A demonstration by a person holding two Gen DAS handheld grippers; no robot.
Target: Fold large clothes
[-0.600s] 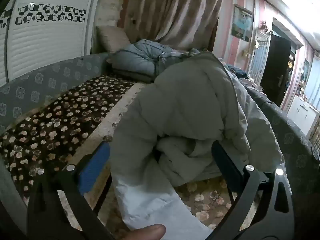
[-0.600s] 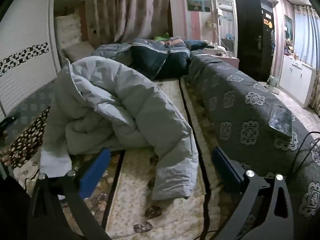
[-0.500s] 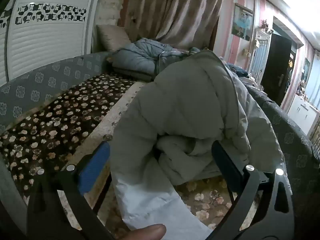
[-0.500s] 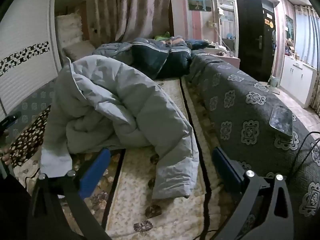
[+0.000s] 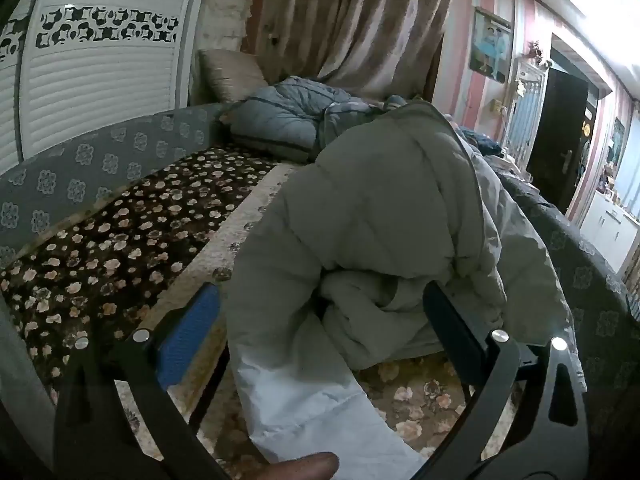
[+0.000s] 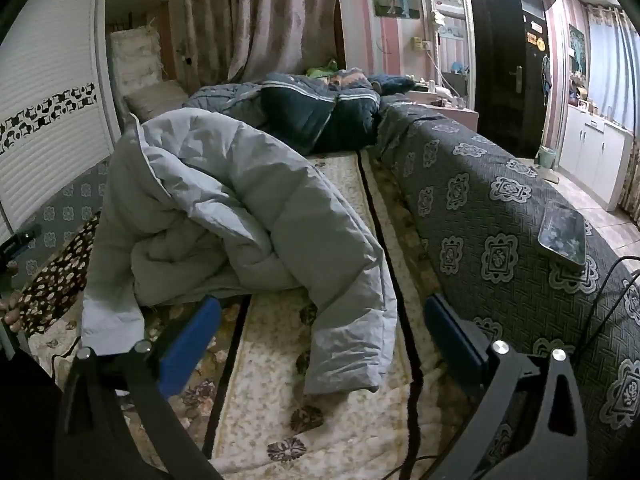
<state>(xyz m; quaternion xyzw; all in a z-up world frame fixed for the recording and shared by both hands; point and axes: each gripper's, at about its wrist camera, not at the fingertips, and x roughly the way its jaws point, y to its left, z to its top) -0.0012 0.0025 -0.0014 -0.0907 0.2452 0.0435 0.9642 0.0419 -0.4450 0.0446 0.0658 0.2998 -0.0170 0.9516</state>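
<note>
A large grey puffer coat (image 5: 372, 216) lies crumpled in a heap on the patterned bed cover; it also shows in the right wrist view (image 6: 224, 216). One pale sleeve (image 5: 308, 396) hangs toward me between the jaws of my left gripper (image 5: 320, 312), which is open and not closed on the cloth. A fingertip shows at the bottom edge of that view. My right gripper (image 6: 320, 320) is open and empty, over the floral cover in front of the coat's other sleeve (image 6: 352, 344).
A dark folded quilt (image 6: 320, 116) and a bluish quilt (image 5: 280, 124) lie at the far end. A grey patterned bolster (image 6: 500, 216) runs along the right with a phone (image 6: 562, 232) on it. A white wardrobe (image 5: 100, 72) stands on the left.
Both views have shifted only slightly. The coat and both open grippers stand as before.
</note>
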